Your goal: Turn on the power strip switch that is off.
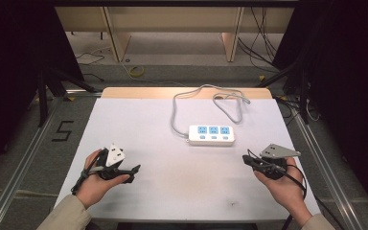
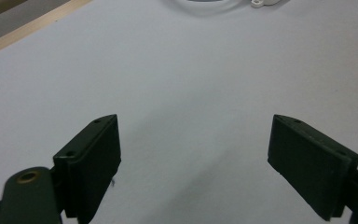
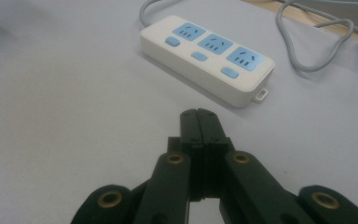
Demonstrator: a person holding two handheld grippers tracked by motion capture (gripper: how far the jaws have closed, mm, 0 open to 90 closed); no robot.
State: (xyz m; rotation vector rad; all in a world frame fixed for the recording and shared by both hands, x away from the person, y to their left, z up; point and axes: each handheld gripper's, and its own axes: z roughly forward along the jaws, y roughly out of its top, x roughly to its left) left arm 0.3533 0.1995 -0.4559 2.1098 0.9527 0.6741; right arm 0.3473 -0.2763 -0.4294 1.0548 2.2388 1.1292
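Observation:
A white power strip (image 1: 211, 135) with three blue sockets lies flat at the middle of the white table (image 1: 139, 124). Its grey cable (image 1: 230, 103) loops toward the far edge. My left gripper (image 1: 134, 173) rests at the near left, held in a hand, pointing right. Its jaws stand wide apart over bare table in the left gripper view (image 2: 196, 158), with a corner of the strip (image 2: 263, 3) far ahead. My right gripper (image 1: 246, 158) sits at the near right and points left. Its jaws are pressed together with nothing between them (image 3: 199, 116), and the strip (image 3: 207, 56) lies just ahead.
The cable (image 3: 307, 51) curls behind the strip. A wooden edge (image 1: 187, 92) borders the table's far side. Metal rails (image 1: 24, 153) run along both sides. On the floor are a black "5" mark (image 1: 63, 130) and a yellow roll (image 1: 135, 71).

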